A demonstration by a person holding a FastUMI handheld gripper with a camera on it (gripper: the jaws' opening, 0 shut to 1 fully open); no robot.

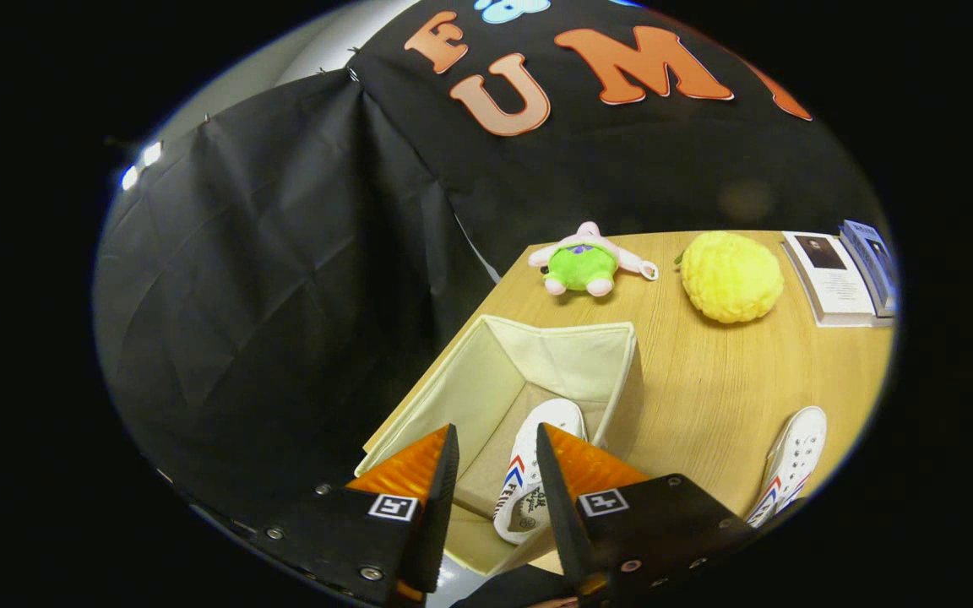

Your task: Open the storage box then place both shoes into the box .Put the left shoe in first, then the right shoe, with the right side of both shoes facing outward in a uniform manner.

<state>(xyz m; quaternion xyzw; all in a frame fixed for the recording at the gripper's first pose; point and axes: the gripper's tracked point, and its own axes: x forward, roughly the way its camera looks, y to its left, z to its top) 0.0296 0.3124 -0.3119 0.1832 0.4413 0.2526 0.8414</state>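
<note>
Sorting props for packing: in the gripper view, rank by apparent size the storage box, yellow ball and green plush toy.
1. storage box, near the open fingers, so nearness inflates it
2. yellow ball
3. green plush toy

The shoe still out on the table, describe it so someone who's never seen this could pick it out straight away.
Start at the light wooden table and find the open cream fabric storage box near the gripper, whose fingers are apart. Beside the box, apart from it, a white canvas sneaker with red-and-blue stripes lies on bare wood; its twin already sits inside the box.
</note>
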